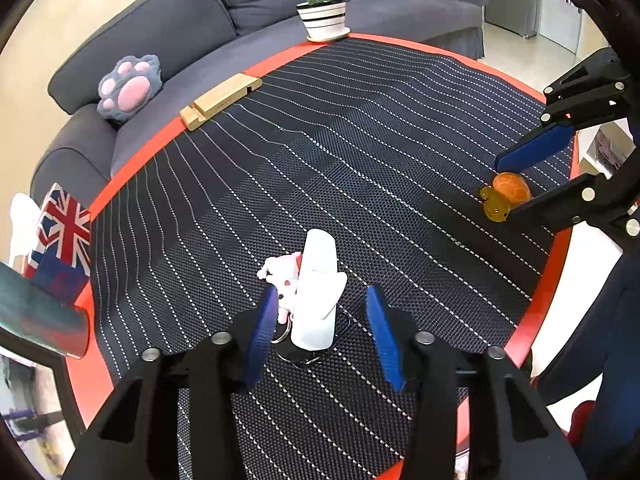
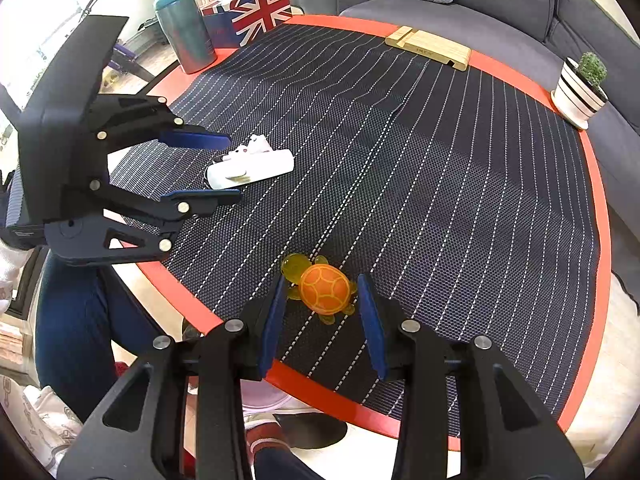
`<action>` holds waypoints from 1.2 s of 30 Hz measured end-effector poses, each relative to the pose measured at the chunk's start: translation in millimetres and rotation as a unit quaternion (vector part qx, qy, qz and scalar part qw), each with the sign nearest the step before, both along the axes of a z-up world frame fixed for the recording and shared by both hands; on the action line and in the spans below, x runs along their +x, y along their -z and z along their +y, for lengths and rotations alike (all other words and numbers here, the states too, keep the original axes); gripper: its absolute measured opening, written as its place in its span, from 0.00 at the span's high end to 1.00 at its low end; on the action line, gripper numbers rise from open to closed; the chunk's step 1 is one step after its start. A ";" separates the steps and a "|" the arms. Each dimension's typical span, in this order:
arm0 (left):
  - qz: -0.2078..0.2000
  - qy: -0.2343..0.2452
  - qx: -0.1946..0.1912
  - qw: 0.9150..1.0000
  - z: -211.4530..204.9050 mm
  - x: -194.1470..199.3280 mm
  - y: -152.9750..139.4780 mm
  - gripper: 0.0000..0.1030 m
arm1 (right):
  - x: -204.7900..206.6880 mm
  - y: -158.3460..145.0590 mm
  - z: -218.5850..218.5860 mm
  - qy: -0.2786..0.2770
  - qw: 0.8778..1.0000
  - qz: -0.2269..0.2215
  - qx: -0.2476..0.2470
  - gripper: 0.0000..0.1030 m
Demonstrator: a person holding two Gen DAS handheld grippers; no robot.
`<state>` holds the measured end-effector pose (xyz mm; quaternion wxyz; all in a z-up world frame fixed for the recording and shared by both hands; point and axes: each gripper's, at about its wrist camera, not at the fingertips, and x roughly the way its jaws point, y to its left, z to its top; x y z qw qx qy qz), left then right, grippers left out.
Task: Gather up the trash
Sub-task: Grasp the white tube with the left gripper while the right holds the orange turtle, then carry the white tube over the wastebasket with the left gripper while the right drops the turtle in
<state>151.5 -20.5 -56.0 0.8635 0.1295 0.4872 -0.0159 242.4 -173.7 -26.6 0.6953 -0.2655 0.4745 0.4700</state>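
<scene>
Left claw (image 1: 320,320) hangs low over the dark mat with its two blue fingers (image 1: 262,336) part way apart. A white roll of paper (image 1: 318,292) lies between them, near the middle front of the round surface (image 1: 132,168). One finger sits just beside the roll and a small white and pink toy (image 1: 282,276) that lies against it. The other finger is apart from the roll, so the claw is not pinching it.

Right claw (image 2: 322,316) hangs over the near edge of the surface. Its fingers are part way apart too. An orange toy turtle (image 2: 322,288) lies on the mat between its fingers. I cannot tell if the fingers press on the turtle; a small gap seems to show on each side.

A woven mat with thin white lines (image 2: 440,200) covers the surface, and a red rim shows around it. At the far edge are a small cactus in a striped pot (image 1: 322,12), a wooden stand (image 1: 220,100), a flag-print tissue box (image 2: 256,12) and a teal cup (image 2: 184,28). Behind is a grey sofa (image 1: 180,24) with a paw-shaped cushion (image 1: 128,86).
</scene>
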 end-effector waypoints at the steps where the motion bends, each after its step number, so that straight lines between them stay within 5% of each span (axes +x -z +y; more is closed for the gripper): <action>1: 0.001 0.000 0.002 1.000 -0.3 0.3 1.0 0.69 | 0.0 0.1 -0.3 0.000 1.000 0.000 0.000 0.65; 4: 0.005 0.000 0.001 1.000 -0.9 0.6 3.6 0.79 | -0.2 0.7 -0.2 0.001 1.000 0.001 0.001 0.65; 12: -0.003 -0.005 -0.008 1.000 0.9 1.8 0.2 0.85 | 0.3 2.8 -1.4 0.002 1.000 0.002 0.003 0.65; 13: -0.005 -0.007 -0.010 1.000 1.5 1.7 -1.0 0.94 | 0.4 2.9 -1.6 0.002 1.000 0.002 0.004 0.65; 36: -0.038 -0.024 -0.077 0.996 23.1 -33.1 -47.3 0.94 | -14.4 -20.5 6.8 -0.012 0.999 -0.008 0.037 0.65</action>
